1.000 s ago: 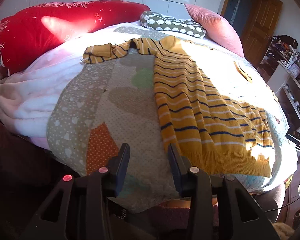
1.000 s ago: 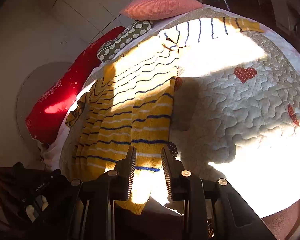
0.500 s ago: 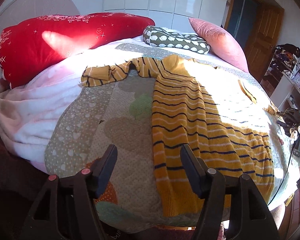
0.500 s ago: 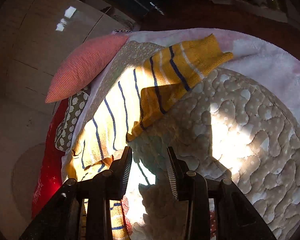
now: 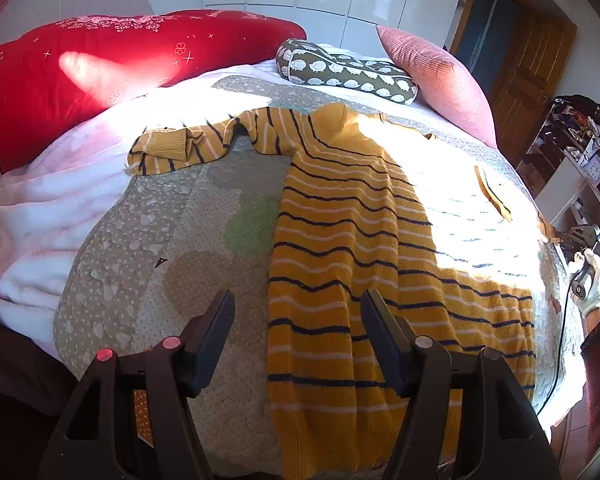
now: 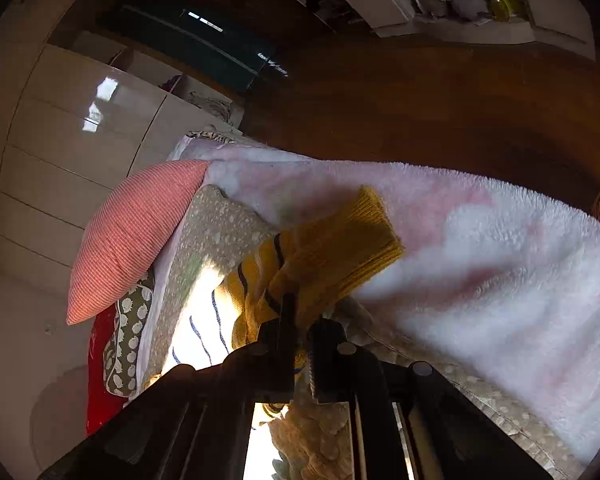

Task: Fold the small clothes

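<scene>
— How did the jaws stand?

— The right gripper [image 6: 302, 322] was clamped on the sweater's right sleeve [image 6: 332, 256], just behind the ribbed cuff [image 6: 364, 232]. The left gripper [image 5: 298, 312] hung wide apart, holding nothing.

— And the garment?

— The yellow striped sweater [image 5: 360, 240] lay flat on the quilt [image 5: 172, 248], hem toward the left gripper, collar toward the pillows [image 5: 348, 70]; its long axis ran away from those jaws. The left sleeve [image 5: 180, 148] stretched off leftward.

— Which hand leads?

— Probably the right, carrying its sleeve inward across the body; the left sat nearer the hem.
</scene>
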Motion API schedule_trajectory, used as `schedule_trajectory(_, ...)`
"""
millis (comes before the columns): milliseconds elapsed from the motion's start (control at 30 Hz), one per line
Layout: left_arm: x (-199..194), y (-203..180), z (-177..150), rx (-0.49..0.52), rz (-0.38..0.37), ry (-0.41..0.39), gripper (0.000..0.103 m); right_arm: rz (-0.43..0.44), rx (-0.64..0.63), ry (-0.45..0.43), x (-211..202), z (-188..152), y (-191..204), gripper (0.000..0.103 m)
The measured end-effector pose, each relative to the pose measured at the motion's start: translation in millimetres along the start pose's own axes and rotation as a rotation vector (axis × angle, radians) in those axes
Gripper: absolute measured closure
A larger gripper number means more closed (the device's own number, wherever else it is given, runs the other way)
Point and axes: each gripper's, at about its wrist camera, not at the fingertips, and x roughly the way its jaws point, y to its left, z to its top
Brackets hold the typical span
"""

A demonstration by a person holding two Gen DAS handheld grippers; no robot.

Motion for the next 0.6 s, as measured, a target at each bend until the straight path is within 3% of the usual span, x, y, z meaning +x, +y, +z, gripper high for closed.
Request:
schedule_trajectory(367, 2.0, 5.9, 4.6, -0.008, 0.026, -0.011, 0.038, -0.130, -0.115, -0.197, -82.0, 57.2, 32.4, 0.097)
schedule_trajectory(467, 3.1, 13.0, 4.2, -0.027, 0.031, -0.005, 0.038, -0.105, -0.176, -0.201, -85.3, 51.9, 59.9, 0.097)
schedule_trajectory(600, 1.8, 23.9, 2.7, -0.054, 0.031, -0.008, 0.038, -0.004, -0.295, -0.158, -79.1, 15.3, 117.4, 0.097)
